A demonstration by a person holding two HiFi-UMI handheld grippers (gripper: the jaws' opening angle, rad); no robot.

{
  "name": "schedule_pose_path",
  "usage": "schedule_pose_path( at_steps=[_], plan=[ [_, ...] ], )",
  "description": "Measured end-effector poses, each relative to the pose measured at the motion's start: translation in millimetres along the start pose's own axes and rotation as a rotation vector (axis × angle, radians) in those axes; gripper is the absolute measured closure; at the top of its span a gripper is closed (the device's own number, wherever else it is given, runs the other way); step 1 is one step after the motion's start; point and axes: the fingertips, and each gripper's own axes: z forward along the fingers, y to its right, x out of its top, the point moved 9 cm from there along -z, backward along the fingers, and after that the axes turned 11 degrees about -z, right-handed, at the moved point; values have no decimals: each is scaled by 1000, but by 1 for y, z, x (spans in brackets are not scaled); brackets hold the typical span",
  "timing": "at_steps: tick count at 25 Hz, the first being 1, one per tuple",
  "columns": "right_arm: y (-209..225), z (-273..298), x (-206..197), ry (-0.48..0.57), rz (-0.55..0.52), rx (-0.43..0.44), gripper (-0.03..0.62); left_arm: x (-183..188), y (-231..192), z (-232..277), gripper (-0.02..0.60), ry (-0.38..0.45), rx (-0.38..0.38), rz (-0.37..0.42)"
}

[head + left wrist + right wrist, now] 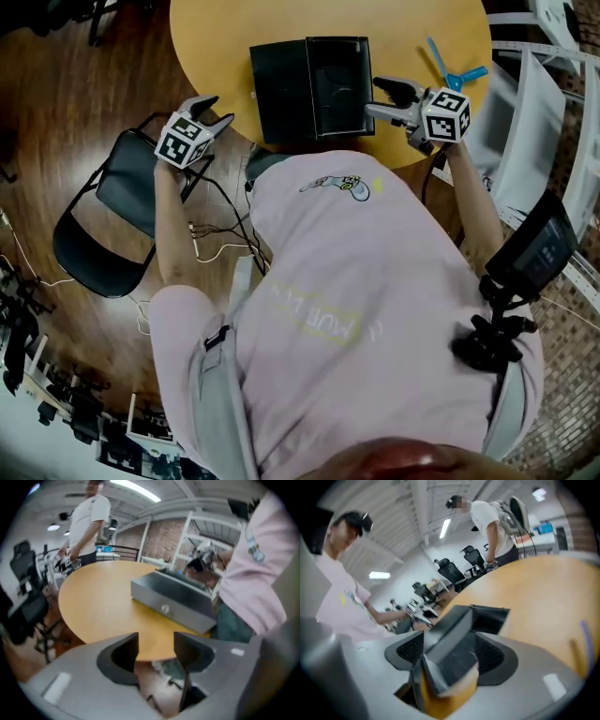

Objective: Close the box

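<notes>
The black box (314,84) lies open on the round wooden tabletop (216,37), its lid spread flat to the left. The right tongs (377,97) are clamped on the box's right-hand wall, which fills the gap between the two pads in the right gripper view. The left tongs (217,110) are released and empty, held off the tabletop's left edge above a dark chair (122,187), well apart from the box. A blue tool (455,73) lies near the right tongs

One box (309,86), perhaps one blue tool (453,75)
</notes>
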Motion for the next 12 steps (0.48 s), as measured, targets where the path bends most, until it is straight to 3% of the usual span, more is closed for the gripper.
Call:
schedule_pose_path(
  at_steps=[3,5,7,9,10,11,12],
  plan=[
    [33,-44,-42,-381,-369,-271,223,-18,-13,-7,337,-290,276,390],
    [52,-53,-68,-686,-627,-351,194,-16,-19,-2,336,-452,404,612],
    [65,-45,-87,-896,-816,-308,191,-7,-18,13,339,-565,397,696],
    [69,-19,-94,-1013,-943,-212,180,4,-13,34,397,-725,335,714],
    [65,2,-92,-1034,-984,-167,180,10,-9,45,397,-821,329,762],
    [59,27,-85,-1026,-1005,-133,180,19,-3,56,332,-889,346,831],
    [50,53,-75,-997,-1004,-117,180,32,5,69,290,-899,376,892]
  ],
)
